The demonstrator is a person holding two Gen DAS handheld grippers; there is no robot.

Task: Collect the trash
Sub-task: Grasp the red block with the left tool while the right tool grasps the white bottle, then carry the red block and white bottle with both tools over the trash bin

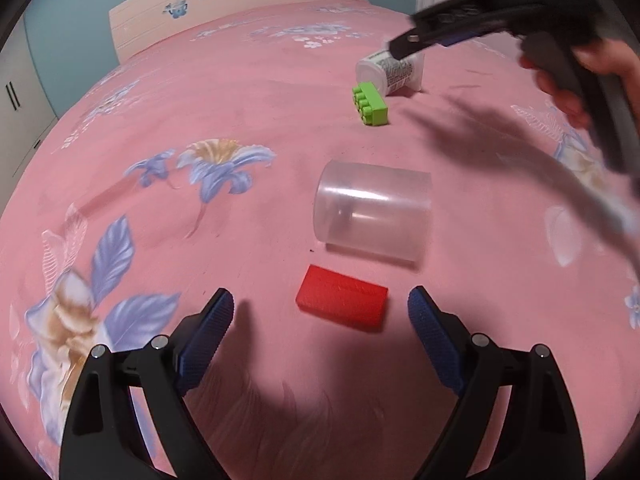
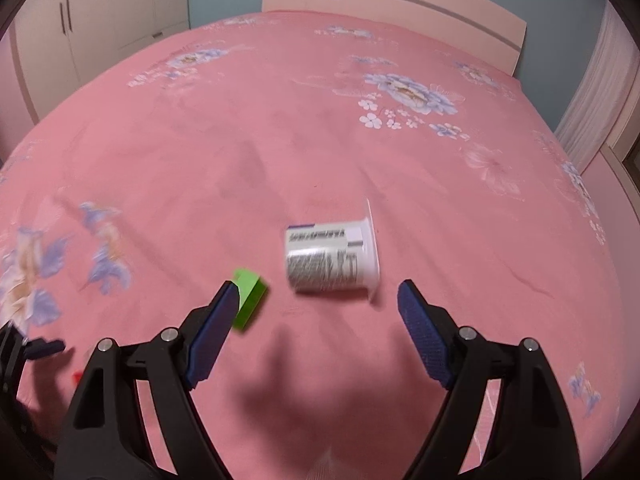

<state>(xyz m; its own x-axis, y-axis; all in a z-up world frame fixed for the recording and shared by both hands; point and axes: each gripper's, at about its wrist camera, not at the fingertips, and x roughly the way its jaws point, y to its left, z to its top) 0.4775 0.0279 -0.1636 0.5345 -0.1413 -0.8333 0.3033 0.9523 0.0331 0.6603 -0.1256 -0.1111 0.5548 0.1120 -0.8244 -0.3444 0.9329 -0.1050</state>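
A white labelled yogurt cup lies on its side on the pink bed, just ahead of my open, empty right gripper. It also shows in the left wrist view, under the right gripper's fingers. A clear plastic cup lies on its side ahead of my open, empty left gripper. A red block lies between the left fingertips. A green toy brick lies beside the yogurt cup and shows next to the right gripper's left finger.
The pink flowered bedsheet fills both views. A headboard stands at the far end, white wardrobes at the left and a curtain at the right.
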